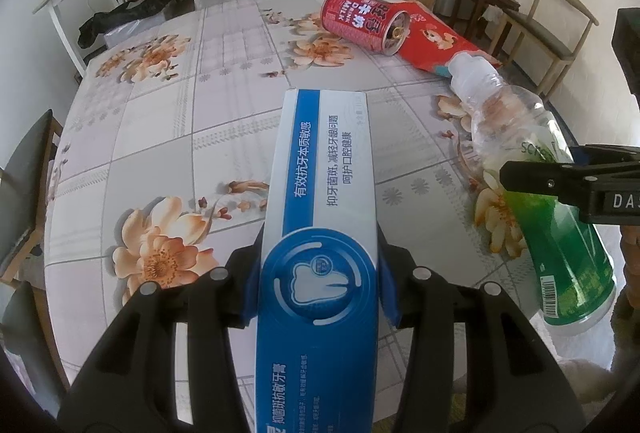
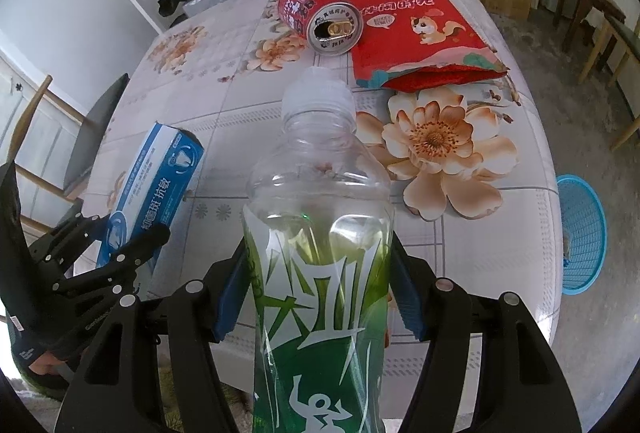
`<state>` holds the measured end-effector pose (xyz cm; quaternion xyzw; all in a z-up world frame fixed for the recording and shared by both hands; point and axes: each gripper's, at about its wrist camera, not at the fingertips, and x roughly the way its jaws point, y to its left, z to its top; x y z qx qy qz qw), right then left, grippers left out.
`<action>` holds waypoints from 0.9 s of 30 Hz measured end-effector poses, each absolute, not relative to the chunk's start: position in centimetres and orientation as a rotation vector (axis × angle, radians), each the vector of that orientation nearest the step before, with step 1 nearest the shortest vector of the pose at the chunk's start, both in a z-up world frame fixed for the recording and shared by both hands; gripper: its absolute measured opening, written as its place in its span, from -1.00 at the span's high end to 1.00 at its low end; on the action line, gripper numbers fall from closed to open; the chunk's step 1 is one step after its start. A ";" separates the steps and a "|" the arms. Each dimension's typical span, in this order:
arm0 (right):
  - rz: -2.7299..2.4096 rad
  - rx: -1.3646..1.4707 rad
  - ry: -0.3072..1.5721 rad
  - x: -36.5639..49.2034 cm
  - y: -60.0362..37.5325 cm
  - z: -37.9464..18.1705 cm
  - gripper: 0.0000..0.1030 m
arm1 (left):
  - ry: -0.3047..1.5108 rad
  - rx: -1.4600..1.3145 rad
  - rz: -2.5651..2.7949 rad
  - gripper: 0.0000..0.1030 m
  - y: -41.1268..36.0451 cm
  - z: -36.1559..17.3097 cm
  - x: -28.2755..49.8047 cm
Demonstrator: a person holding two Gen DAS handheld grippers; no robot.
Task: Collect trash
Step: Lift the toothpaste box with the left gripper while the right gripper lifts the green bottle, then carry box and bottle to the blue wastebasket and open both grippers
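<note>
My left gripper [image 1: 318, 281] is shut on a blue and white toothpaste box [image 1: 320, 193], held above the floral table; the box also shows in the right wrist view [image 2: 154, 189]. My right gripper [image 2: 316, 293] is shut on a clear plastic bottle with a green label [image 2: 320, 233], which also shows in the left wrist view [image 1: 532, 169]. A red drink can [image 1: 364, 21] lies on its side at the table's far end, also in the right wrist view [image 2: 320, 17]. A torn red snack bag [image 2: 420, 33] lies beside it.
The round table [image 1: 160, 137] has a flowered cloth. A blue plastic basket [image 2: 582, 233] stands on the floor to the table's right. Wooden chairs [image 1: 540, 29] stand at the right, another chair [image 2: 92, 129] at the left. A white shelf and bags fill the back.
</note>
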<state>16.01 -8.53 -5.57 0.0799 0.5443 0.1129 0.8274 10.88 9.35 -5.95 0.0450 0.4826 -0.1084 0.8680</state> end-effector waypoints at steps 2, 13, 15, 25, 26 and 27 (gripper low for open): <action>0.242 0.176 1.149 15.9 -8.8 -5.4 -0.20 | 1.002 0.092 -0.231 0.14 9.3 -5.5 10.6; 0.213 0.304 1.029 13.7 -14.1 -2.5 -0.20 | 0.940 0.086 -0.335 0.14 6.6 -1.8 10.7; 0.183 0.341 0.994 13.0 -16.2 -1.6 -0.20 | 0.921 0.085 -0.385 0.14 5.3 -0.5 11.1; -0.168 0.546 0.808 6.8 -31.6 1.5 -0.20 | 0.876 0.117 -0.723 0.14 -6.9 5.1 15.5; -0.202 0.565 0.802 6.3 -32.9 1.2 -0.20 | 0.892 0.117 -0.765 0.14 -8.7 5.3 16.2; -0.228 0.581 0.799 5.9 -34.1 0.8 -0.19 | 0.917 0.116 -0.808 0.14 -10.7 5.4 17.0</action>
